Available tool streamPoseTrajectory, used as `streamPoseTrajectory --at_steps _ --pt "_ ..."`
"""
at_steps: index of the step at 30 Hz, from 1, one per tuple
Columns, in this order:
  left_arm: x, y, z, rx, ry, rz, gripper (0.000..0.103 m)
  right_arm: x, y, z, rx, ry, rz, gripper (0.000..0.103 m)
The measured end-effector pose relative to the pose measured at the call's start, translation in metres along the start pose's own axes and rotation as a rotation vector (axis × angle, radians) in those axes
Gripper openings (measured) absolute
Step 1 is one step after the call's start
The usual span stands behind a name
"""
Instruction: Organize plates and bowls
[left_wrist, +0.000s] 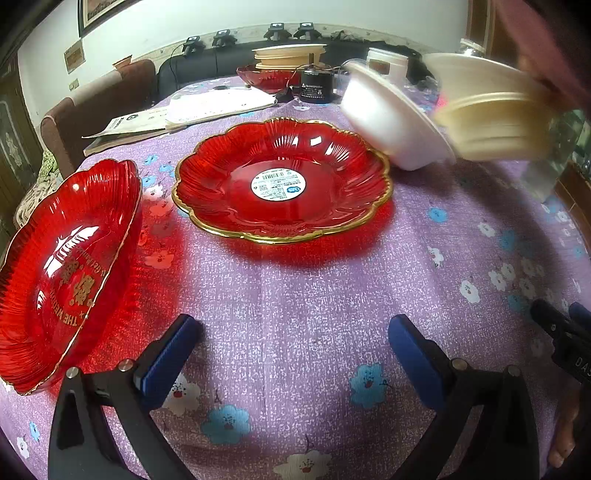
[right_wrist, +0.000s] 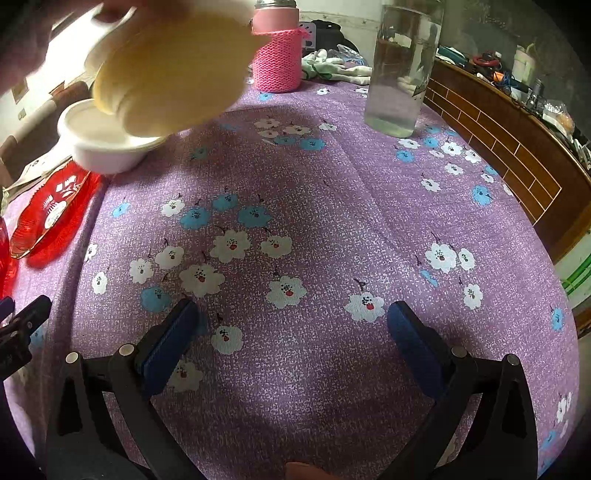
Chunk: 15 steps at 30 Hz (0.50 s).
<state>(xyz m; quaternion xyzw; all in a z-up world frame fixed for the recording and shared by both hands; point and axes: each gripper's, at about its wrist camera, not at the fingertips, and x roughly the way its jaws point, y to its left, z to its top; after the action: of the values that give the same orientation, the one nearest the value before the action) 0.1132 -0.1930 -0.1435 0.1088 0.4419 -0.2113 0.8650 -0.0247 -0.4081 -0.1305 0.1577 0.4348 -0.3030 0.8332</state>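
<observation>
Red glass is seen twice in the left wrist view: a gilt-rimmed plate (left_wrist: 282, 181) lies flat at centre, a second plate (left_wrist: 66, 273) is tilted at lower left. At upper right a cream bowl (left_wrist: 491, 110), blurred, is held above a white bowl (left_wrist: 395, 122), presumably for nesting. The left gripper (left_wrist: 295, 350) and right gripper (right_wrist: 293, 332) are spread wide, grasping nothing. The purple flowered cloth (right_wrist: 314, 206) carries a tall glass (right_wrist: 400, 70) at upper right.
</observation>
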Motion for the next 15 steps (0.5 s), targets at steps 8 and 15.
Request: streamPoseTrajectory --at_steps 8,15 --pt "0.0001 -0.0007 0.0003 -0.001 0.0 0.001 0.102 -0.0006 -0.0002 -0.0002 -0.001 0.001 -0.001 0.103" --pt "0.0001 -0.0008 0.0006 -0.001 0.0 0.001 0.102 -0.0005 -0.001 0.0001 -0.001 0.001 0.0 0.103"
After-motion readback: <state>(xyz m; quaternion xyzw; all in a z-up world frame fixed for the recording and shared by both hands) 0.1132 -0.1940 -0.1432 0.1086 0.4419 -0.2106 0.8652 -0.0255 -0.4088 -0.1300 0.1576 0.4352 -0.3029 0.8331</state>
